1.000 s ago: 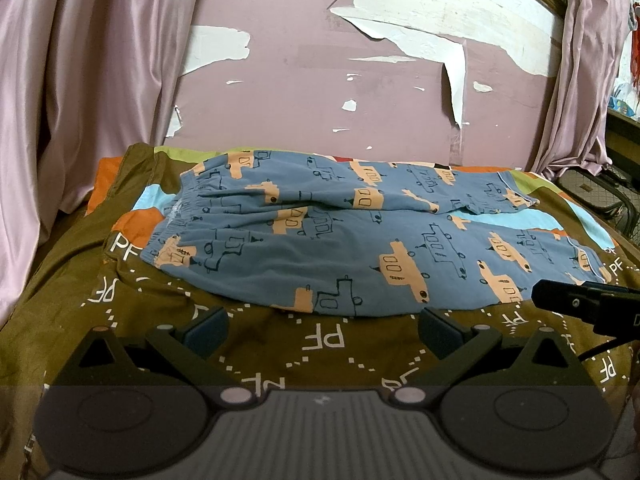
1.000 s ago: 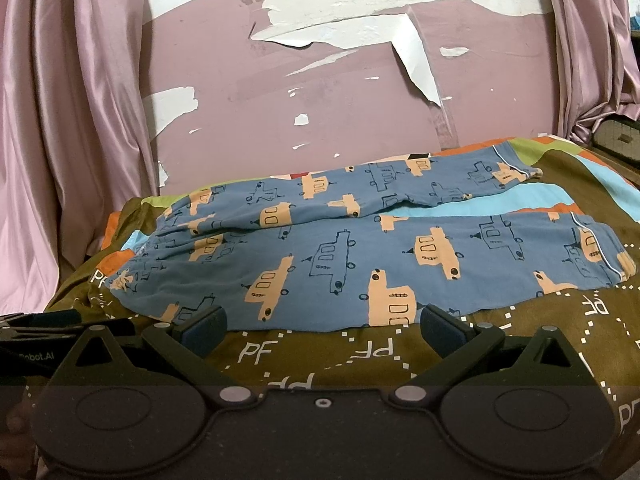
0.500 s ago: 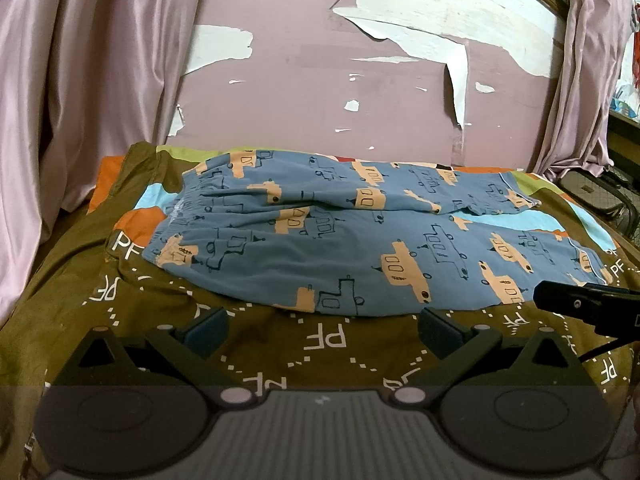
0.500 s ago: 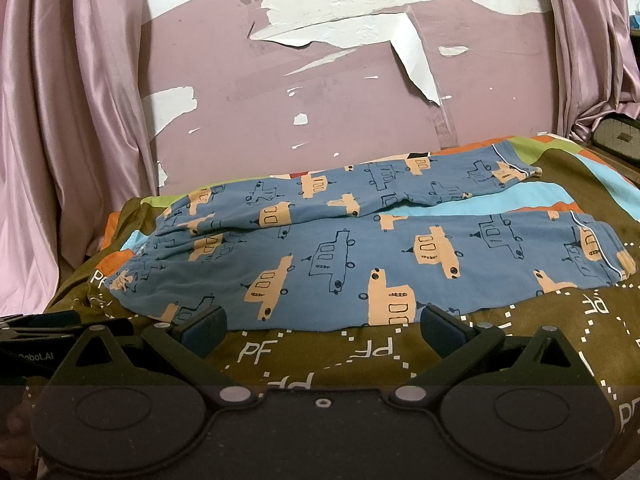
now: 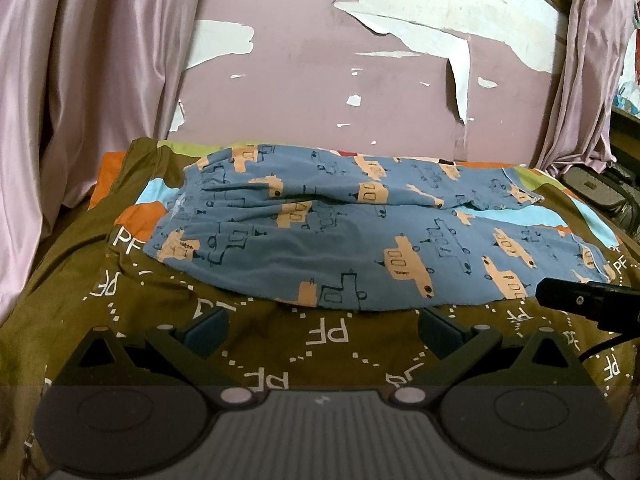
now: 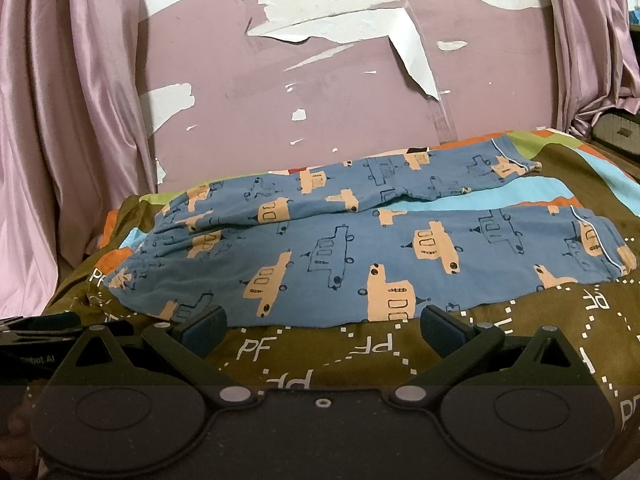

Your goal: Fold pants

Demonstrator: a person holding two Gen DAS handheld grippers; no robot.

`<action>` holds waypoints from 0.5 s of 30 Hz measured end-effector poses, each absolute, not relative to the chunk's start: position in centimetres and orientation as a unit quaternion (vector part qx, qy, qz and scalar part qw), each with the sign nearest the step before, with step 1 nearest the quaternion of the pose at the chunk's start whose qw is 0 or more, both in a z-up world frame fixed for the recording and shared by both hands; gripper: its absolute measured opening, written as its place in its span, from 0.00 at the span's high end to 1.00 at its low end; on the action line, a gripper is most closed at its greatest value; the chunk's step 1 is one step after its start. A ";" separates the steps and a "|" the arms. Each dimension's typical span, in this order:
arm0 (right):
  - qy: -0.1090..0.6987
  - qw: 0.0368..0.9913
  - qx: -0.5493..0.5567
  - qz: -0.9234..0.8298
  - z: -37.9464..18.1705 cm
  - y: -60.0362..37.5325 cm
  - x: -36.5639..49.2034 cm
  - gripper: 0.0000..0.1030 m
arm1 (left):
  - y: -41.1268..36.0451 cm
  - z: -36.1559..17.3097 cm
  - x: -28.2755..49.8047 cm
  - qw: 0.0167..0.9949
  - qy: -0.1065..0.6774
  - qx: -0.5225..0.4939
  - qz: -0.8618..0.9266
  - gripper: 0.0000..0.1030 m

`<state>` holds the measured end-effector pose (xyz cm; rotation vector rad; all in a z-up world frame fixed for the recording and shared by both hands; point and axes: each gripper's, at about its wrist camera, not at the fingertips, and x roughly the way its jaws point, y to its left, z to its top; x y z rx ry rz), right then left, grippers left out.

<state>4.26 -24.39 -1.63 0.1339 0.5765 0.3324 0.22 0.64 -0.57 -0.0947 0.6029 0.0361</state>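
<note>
Left wrist: pants [image 5: 360, 240] flat, grippers apart.

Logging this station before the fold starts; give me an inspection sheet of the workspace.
Surface: brown bedspread with white PF lettering, slightly rumpled.
Job's things: blue pants lying flat, legs apart, waistband to the left, not yet folded.
Clutter: nothing seen on the bedspread.
Grippers: left gripper and right gripper both open, empty, short of the pants' near edge.
Cables: black cable near the right gripper's body.
Surroundings: pink wall with peeling paint, pink curtains on both sides.
</note>
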 end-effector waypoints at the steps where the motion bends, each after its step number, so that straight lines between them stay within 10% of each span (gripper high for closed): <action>1: 0.285 0.942 0.066 0.163 -1.7 -24.3 4.3 0.00 | 0.7 -0.7 0.2 0.953 0.299 -0.046 0.018 0.00; 15: 0.325 0.928 0.089 0.158 -0.2 -26.8 9.3 0.00 | 1.3 0.8 4.7 0.938 0.343 -0.023 0.046 0.00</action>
